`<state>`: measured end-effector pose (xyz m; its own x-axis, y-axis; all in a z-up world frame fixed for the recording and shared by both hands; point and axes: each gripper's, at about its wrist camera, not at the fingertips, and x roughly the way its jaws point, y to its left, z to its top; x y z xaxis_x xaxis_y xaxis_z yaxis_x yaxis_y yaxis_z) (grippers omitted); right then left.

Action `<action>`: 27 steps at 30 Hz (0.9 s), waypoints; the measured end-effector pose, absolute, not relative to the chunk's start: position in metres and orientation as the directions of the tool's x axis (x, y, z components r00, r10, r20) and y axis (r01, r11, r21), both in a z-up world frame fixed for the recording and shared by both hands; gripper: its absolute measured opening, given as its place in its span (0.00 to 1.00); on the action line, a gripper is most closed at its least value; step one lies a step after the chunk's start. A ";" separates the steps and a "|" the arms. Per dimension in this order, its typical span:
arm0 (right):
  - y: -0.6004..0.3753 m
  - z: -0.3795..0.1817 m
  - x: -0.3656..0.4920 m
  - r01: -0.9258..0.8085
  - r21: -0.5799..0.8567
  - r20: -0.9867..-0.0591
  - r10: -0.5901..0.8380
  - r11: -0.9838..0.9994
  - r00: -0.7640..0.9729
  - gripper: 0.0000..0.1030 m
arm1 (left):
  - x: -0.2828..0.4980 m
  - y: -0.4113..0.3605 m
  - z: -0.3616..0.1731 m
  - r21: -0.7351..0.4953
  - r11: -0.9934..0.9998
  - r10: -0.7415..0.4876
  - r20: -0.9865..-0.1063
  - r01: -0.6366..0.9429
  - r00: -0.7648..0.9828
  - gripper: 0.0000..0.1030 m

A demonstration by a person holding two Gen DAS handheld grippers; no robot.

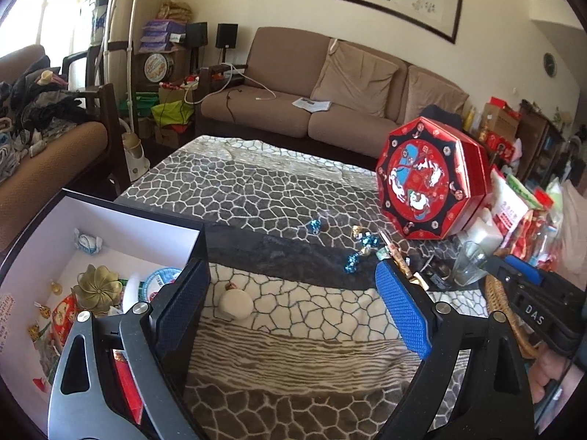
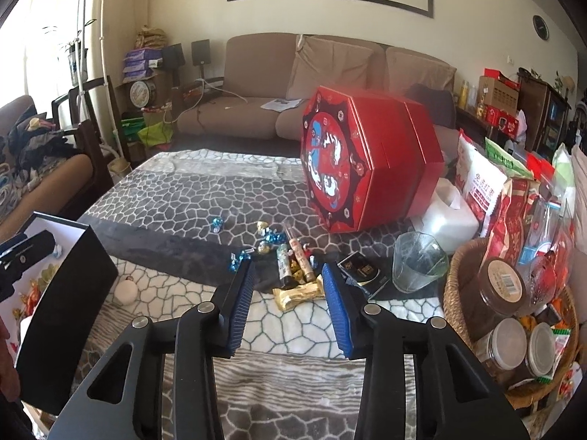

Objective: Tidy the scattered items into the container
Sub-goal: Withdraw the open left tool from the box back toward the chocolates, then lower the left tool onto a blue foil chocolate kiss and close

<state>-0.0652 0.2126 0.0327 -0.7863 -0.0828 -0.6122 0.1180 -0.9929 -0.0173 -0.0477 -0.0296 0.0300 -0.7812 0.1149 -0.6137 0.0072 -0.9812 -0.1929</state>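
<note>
Nearest the lens, the left tongs (image 1: pixel 291 293) are gaping wide and holding nothing, angling down over the patterned counter (image 1: pixel 256 190) beside the open box (image 1: pixel 110 220) at the near left, which is already carrying sweets and a gold flower. Just ahead of them a small white round thing (image 1: pixel 236 303) is lying on the cloth. Further right, blue-wrapped sweets (image 2: pixel 238 258), tubes (image 2: pixel 299 256) and a gold packet (image 2: pixel 297 295) are sitting scattered near the counter's middle, well apart from the box. The right tongs (image 2: pixel 288 275) are tilting down towards that pile, jaws partly apart and empty, with the gold packet showing between them. A good pick probably means lowering squarely over one item, closing on its middle. Far right, a glass (image 2: pixel 418 262) and basket (image 2: pixel 455 286) are crowding the approach.
</note>
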 end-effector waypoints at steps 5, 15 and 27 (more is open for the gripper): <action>0.226 0.028 -0.084 0.135 0.042 -0.627 -0.132 -0.990 -0.767 0.32 | -0.057 -0.006 0.022 -0.197 -0.978 0.174 -0.628 -0.061 -0.758 0.81; 0.247 -0.016 -0.145 0.175 0.252 -0.688 -0.304 -0.952 -0.659 0.22 | -0.090 0.037 -0.008 -0.197 -0.964 0.265 -0.689 -0.177 -0.675 0.44; 0.233 -0.059 -0.218 0.158 0.395 -0.779 -0.421 -0.905 -0.464 0.22 | -0.154 0.076 -0.077 -0.188 -0.953 0.296 -0.755 -0.239 -0.585 0.35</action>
<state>-0.2182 0.2328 -0.0586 -0.4643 -0.4213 -0.7791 0.1582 -0.9049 0.3950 -0.1542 0.0762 -0.0770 -0.5848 0.2958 -0.7553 -0.2392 -0.9526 -0.1879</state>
